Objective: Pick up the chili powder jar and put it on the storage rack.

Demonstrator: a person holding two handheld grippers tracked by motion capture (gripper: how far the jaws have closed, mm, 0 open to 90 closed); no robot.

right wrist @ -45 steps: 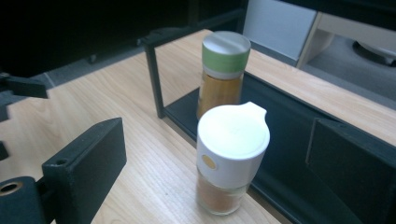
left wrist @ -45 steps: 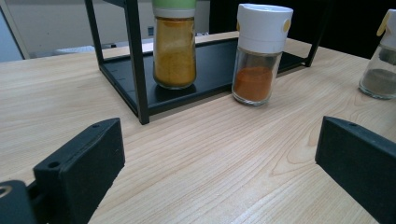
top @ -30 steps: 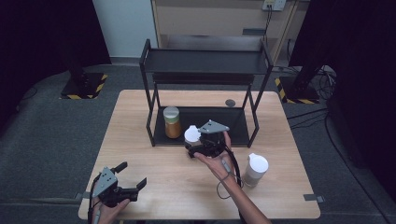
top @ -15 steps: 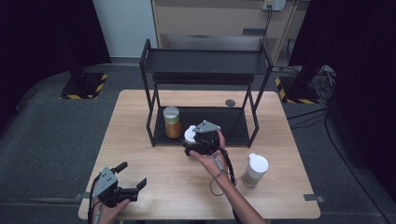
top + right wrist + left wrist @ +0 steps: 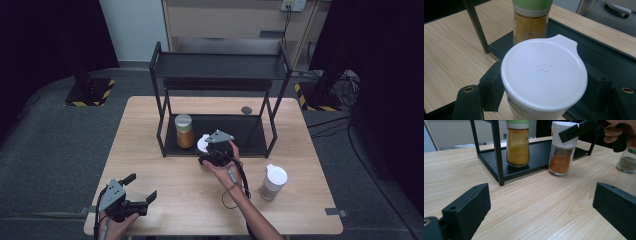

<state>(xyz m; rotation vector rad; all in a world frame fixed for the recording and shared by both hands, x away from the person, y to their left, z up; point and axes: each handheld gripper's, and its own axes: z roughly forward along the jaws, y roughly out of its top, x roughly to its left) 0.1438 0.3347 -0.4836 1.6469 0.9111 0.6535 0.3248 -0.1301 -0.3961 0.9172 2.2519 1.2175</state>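
Observation:
A spice jar of orange-red powder with a white flip lid [image 5: 202, 143] [image 5: 563, 150] [image 5: 544, 75] stands at the front edge of the black rack's lower shelf [image 5: 250, 131]. My right gripper [image 5: 215, 150] [image 5: 544, 87] is shut on it just under the lid, one jaw on each side. I cannot tell whether its base touches the table. On that shelf, just behind and to the left, a yellow-powder jar with a green lid [image 5: 184, 131] [image 5: 518, 145] [image 5: 531, 20] stands upright. My left gripper [image 5: 127, 202] [image 5: 541, 202] is open above the table's front left corner, holding nothing.
A third jar with a white lid and greyish powder [image 5: 273, 181] [image 5: 626, 161] stands on the wooden table [image 5: 150, 150] to the right of my right forearm. The rack's black posts [image 5: 496, 152] frame the shelf opening. A small dark disc [image 5: 246, 110] lies behind the rack.
My right hand and forearm have shifted slightly left with the orange-red jar, away from the jar on the right. The left gripper has not moved.

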